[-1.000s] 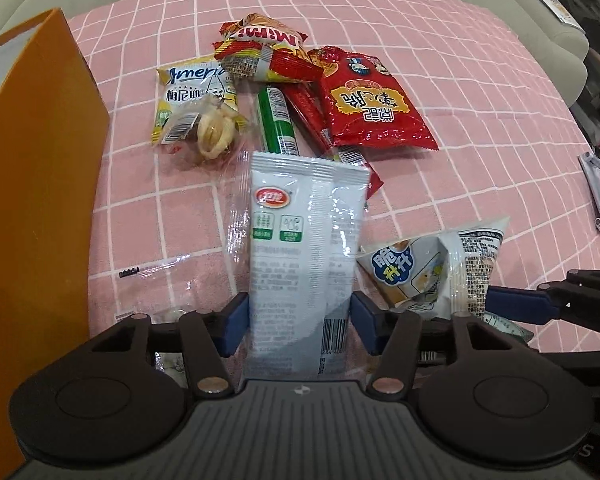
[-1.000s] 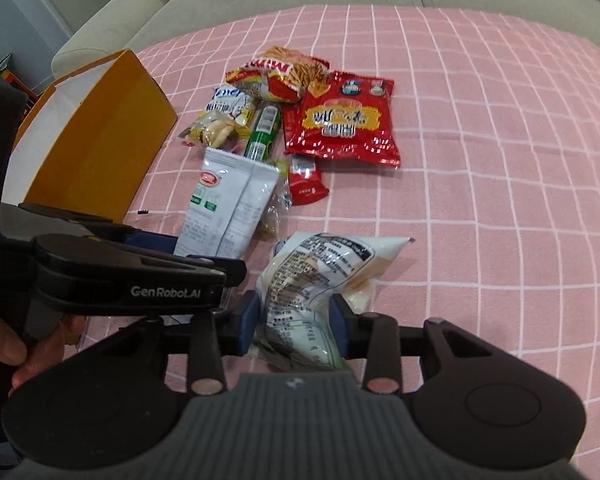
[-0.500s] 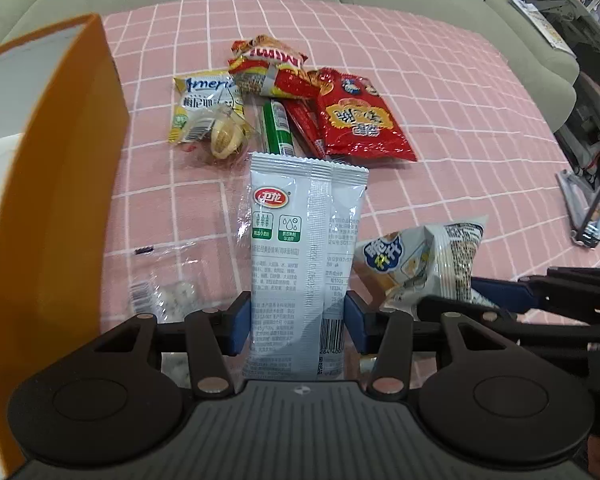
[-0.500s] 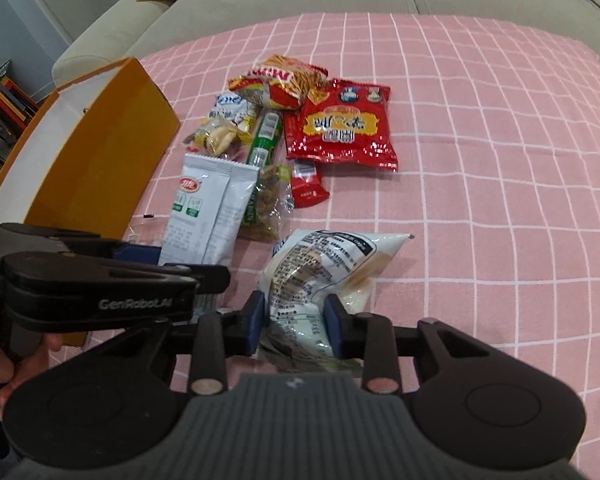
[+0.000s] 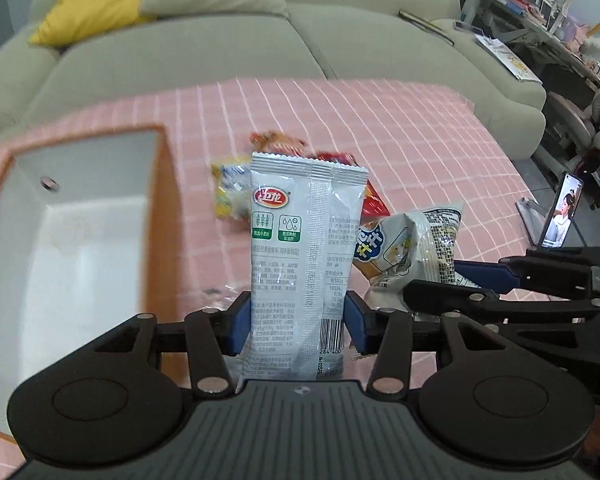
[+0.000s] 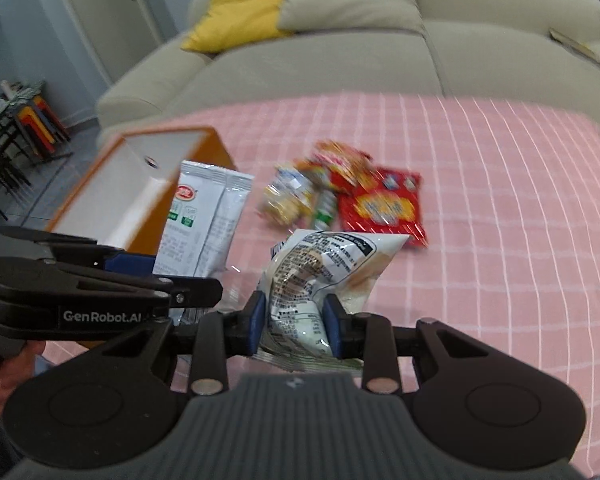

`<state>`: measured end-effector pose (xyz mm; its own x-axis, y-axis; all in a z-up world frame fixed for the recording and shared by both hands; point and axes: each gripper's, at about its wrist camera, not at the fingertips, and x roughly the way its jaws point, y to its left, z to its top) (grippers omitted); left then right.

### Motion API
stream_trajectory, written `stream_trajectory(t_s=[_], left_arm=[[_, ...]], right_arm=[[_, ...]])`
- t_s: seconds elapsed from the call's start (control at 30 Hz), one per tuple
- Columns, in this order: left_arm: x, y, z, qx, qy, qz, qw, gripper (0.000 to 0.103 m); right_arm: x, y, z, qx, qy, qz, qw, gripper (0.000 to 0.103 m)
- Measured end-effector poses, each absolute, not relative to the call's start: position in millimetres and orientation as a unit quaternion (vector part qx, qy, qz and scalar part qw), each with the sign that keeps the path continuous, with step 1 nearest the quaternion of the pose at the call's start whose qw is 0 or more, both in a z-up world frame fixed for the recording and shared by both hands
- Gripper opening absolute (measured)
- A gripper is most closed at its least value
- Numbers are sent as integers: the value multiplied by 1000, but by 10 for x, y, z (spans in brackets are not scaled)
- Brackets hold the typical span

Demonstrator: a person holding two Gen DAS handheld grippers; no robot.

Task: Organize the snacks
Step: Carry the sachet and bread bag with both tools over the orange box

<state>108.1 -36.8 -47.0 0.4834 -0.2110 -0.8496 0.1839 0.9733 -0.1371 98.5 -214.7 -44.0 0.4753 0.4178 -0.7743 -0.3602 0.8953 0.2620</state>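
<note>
Left wrist view: left gripper (image 5: pixel 296 322), fingers clamped on the grey-white packet (image 5: pixel 300 248), lifted just right of the orange box (image 5: pixel 80 240). Box interior looks bare where visible. Right gripper (image 6: pixel 294 330) pinches the crumpled chip bag (image 6: pixel 320 272), also off the desk (image 6: pixel 500 208). Far pile of snacks (image 6: pixel 340 196) unsorted. Judgement: early; nothing boxed yet, most left.

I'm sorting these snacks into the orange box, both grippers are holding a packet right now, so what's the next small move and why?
Probably swing the left gripper leftward over the orange box and release there. It is shut on the tall grey packet, held upright, and the box's white interior lies open just to its left. The right gripper, shut on the crumpled white bag, can follow.
</note>
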Motion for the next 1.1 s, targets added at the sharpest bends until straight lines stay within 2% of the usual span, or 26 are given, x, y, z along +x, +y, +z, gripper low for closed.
stream_trajectory(t_s=[0.3,0.47,0.83,1.1], left_arm=[[962,237,76,38,458,-72,885,55],[962,549,166,60,466,-44,882,55],[1118,1053,-271,73,547,-28,834,55],[1253,1383,-672,38,609,-31,792,55]], right_arm=[[887,-1590,53,28,406,296,864,29],[894,-1185,199,33,402,340,850,29],[926,-180,-26,-45,449,379,808,29],[1032,240,-385,-101,486,388,776,29]])
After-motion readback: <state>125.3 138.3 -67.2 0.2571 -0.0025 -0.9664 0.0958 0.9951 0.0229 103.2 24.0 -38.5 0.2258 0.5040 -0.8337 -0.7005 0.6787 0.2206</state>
